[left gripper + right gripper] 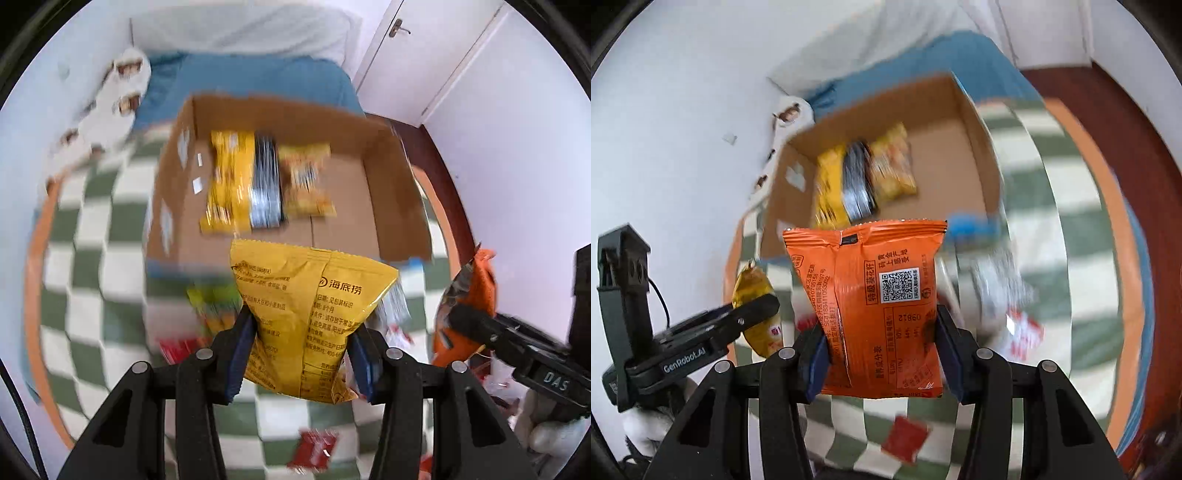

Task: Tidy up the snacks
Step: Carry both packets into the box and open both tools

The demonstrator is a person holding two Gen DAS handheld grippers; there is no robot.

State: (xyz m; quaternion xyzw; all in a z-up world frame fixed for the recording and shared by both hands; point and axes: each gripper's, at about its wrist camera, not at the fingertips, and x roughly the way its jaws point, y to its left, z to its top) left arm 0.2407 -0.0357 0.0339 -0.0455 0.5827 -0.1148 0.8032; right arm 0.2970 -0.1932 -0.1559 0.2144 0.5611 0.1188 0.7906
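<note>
Left wrist view: left gripper [301, 352] clamps yellow packet [314, 295]; right gripper [882, 354] clamps orange packet [871, 295].

Support surface: green-and-white checkered rug [92, 266] with an orange border, blurred in both views. On it sits an open cardboard box [391, 206]; its floor carries two yellow packets and a dark one side by side. Small red packets [314, 448] and a few silvery ones [997, 280] lie loose on the rug near the box.
</note>
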